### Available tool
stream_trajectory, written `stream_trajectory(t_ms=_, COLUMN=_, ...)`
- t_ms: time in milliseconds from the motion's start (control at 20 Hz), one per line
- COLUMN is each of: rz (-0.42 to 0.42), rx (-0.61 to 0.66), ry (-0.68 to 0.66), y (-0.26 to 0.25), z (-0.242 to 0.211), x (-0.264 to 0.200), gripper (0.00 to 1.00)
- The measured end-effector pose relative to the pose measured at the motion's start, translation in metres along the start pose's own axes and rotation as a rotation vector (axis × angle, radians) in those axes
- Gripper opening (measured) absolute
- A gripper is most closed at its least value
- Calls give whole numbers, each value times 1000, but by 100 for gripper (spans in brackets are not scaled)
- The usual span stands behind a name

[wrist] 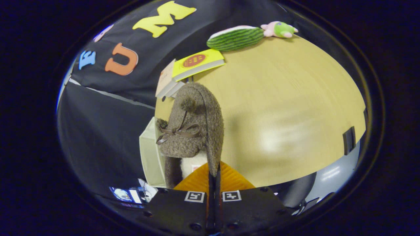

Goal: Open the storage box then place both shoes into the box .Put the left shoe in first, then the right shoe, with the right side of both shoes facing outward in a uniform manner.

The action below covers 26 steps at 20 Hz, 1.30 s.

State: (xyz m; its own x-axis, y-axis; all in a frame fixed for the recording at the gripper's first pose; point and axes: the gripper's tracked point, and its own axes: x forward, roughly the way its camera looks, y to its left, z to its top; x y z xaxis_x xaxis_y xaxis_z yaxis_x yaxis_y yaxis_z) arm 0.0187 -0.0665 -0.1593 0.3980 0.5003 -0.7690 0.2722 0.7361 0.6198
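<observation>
Shoe (pixel 193 131) held aloft, fingers (pixel 214 178) pinched on its collar edge.

Fingers nearly closed w/ thin rim of shoe btwn them; shoe hangs bow-side toward 9 o'clock, off the bench (pixel 279 108). Box (pixel 151 157) sits just beside shoe at 9 o'clock, pale wall showing; lid state n/k. Edge grip prob. chosen so shoe clears the box wall. Books (pixel 190 67) at 12, plush (pixel 236 37) beyond at 1.
</observation>
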Motion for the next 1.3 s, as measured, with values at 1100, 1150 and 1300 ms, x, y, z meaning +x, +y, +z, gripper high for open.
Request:
stream_trajectory(t_ms=1100, rz=-63, rx=-131, ry=106, y=153, z=-54, x=120, gripper=7)
stream_trajectory(t_ms=1150, rz=-55, rx=-129, ry=103, y=154, z=-55, x=121, gripper=8)
stream_trajectory(t_ms=1300, rz=14, rx=-127, ry=78, y=165, z=-52, x=117, gripper=26)
